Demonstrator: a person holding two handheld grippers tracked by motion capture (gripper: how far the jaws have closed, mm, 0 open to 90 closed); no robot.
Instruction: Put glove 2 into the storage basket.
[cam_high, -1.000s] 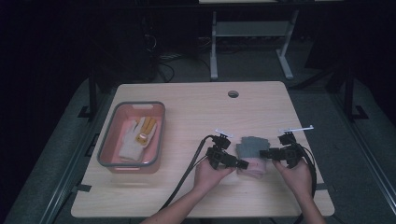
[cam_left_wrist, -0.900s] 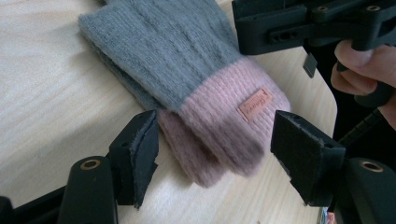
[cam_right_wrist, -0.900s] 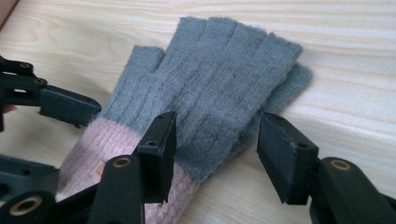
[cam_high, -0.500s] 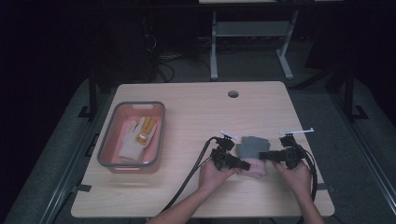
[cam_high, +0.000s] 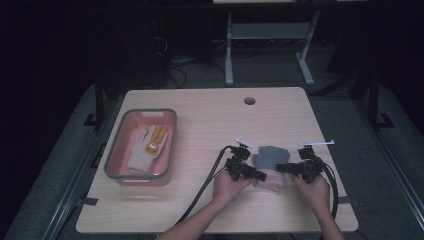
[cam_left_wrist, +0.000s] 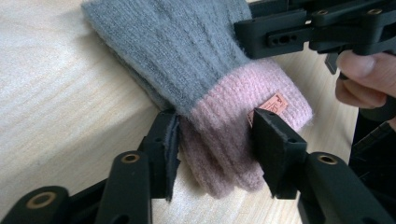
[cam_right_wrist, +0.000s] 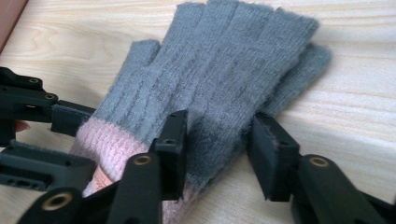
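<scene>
Sitting at the left of the table (cam_high: 200, 107), a pink tub (cam_high: 114, 159) with a grey rim holds a white work glove (cam_high: 142, 152) with yellow patches, lying flat on its floor. The tabletop is pale wood with a round cable hole (cam_high: 249, 100) near its far edge; beyond it the room is dark, with a grey floor, a white metal frame (cam_high: 265, 35) and loose cables in the background. Near the front right of the table lies a pair of grey knitted gloves (cam_high: 270, 159) with pink cuffs, stacked one on the other, fingers pointing away from the person. The left gripper (cam_high: 257, 175) comes in from the left at the cuff end, and the right gripper (cam_high: 281, 168) from the right at the gloves' side. In the left gripper view the left gripper (cam_left_wrist: 215, 140) has its jaws either side of the pink cuff (cam_left_wrist: 233, 135), one pad at the cuff's edge and the other against the small orange label (cam_left_wrist: 275, 103); the jaws have just been closing, and the pads meet the wool with little squeeze showing. In the right gripper view the right gripper (cam_right_wrist: 217, 135) straddles the grey edge of the gloves (cam_right_wrist: 219, 70) just above the cuff; its jaws have also just been closing, and the wool bunches slightly between the pads.
</scene>
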